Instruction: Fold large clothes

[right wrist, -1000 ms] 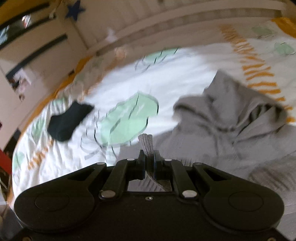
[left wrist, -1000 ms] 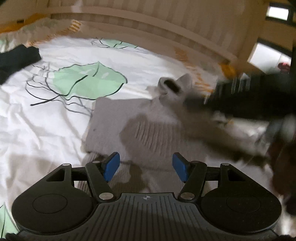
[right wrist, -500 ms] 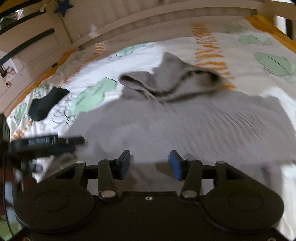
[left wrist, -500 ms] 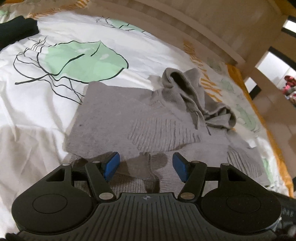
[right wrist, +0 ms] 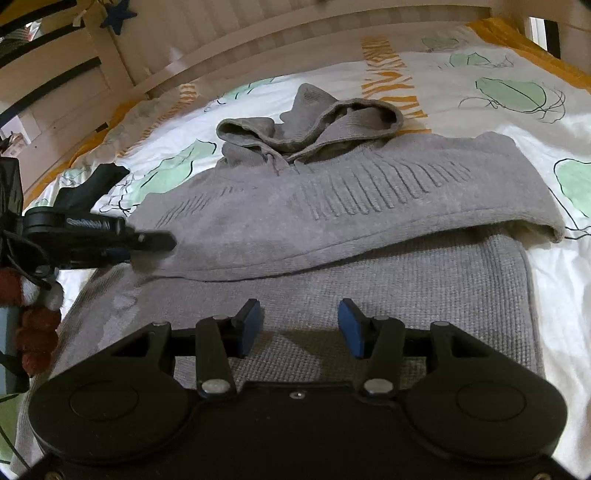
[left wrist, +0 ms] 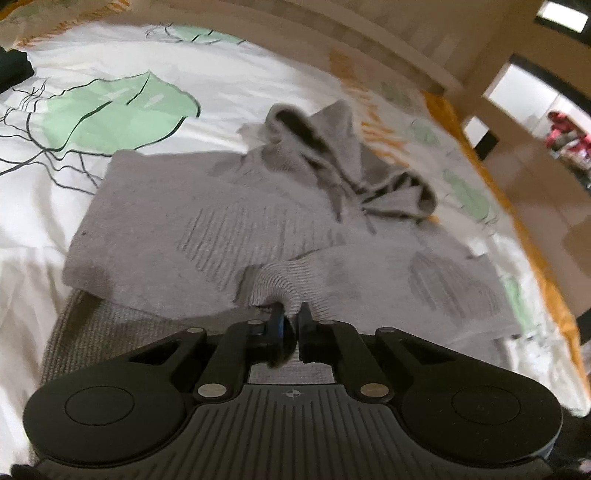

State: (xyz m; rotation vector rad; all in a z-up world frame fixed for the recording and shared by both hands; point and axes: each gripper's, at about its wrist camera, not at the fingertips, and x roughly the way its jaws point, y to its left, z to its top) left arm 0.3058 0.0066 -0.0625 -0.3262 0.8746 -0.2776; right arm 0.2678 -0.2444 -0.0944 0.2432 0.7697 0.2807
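The left hand-held gripper (left wrist: 290, 319) is clamped on a ribbed cuff (left wrist: 280, 280) of the grey knit hoodie (right wrist: 332, 206). The right hand-held gripper (right wrist: 299, 326) hovers half-open, empty, over its waffle-textured body. The hoodie lies flat on the leaf-print bed sheet (right wrist: 517, 74), hood (right wrist: 314, 118) crumpled farthest away.

A white bedsheet (right wrist: 546, 266) printed with green leaves (left wrist: 110, 114) and orange stripes (right wrist: 388, 79) covers the bed. A dark garment (right wrist: 88, 184) lies at nine o'clock in the right wrist view, near the pale slatted bed frame (right wrist: 229, 33) at twelve. A blue star (right wrist: 118, 14) hangs at eleven o'clock.
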